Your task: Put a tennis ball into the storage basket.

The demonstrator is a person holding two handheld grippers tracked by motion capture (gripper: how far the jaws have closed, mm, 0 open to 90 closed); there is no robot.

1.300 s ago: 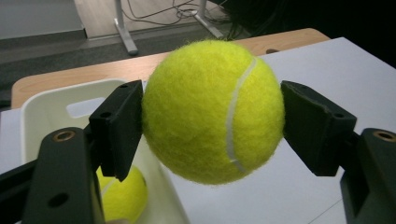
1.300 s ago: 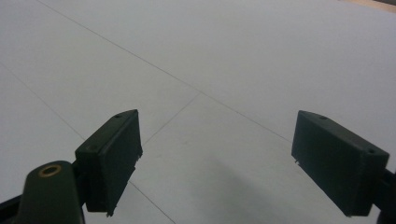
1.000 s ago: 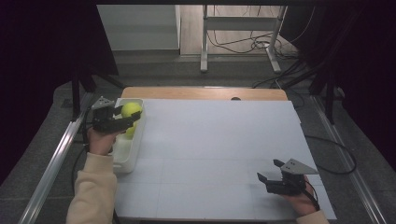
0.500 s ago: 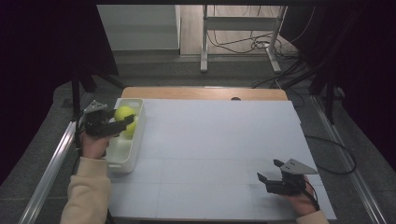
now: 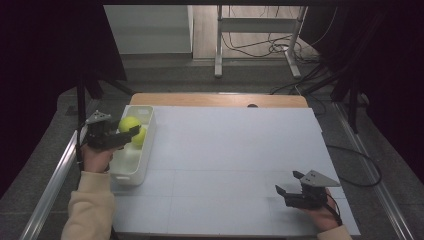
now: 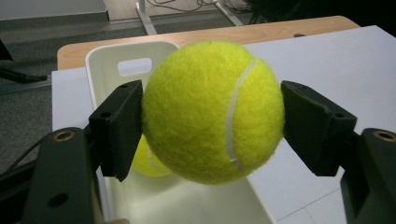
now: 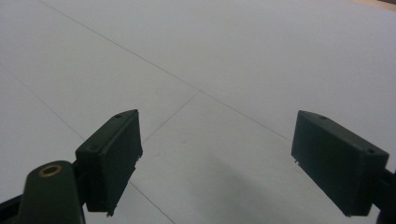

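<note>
Left gripper [image 5: 131,131]: its two black jaws are clamped on a yellow-green tennis ball [image 6: 212,109], one pad pressed against each side of the felt, the white seam curving down the ball's right half in the left gripper view. The ball is held clear above the white plastic bin [image 5: 129,170], over its far half as seen from the high view. A second tennis ball [image 6: 144,161] lies in the bin just below and behind the held one; whether the two touch cannot be told, since the held ball covers most of it. The bin is a long, narrow tub with a slot handle [image 6: 134,66] cut in its far end wall, standing along the left edge of the white table top [image 5: 230,160]. The person's left hand [image 5: 95,157] grips the tool beside the bin, a cream sleeve [image 5: 90,207] trailing toward the near edge.

Right gripper [image 5: 289,184]: jaws spread wide apart with nothing between them, low over bare white surface near the table's near right corner, well apart from the bin. A wooden strip [image 5: 215,99] borders the far edge of the table.
</note>
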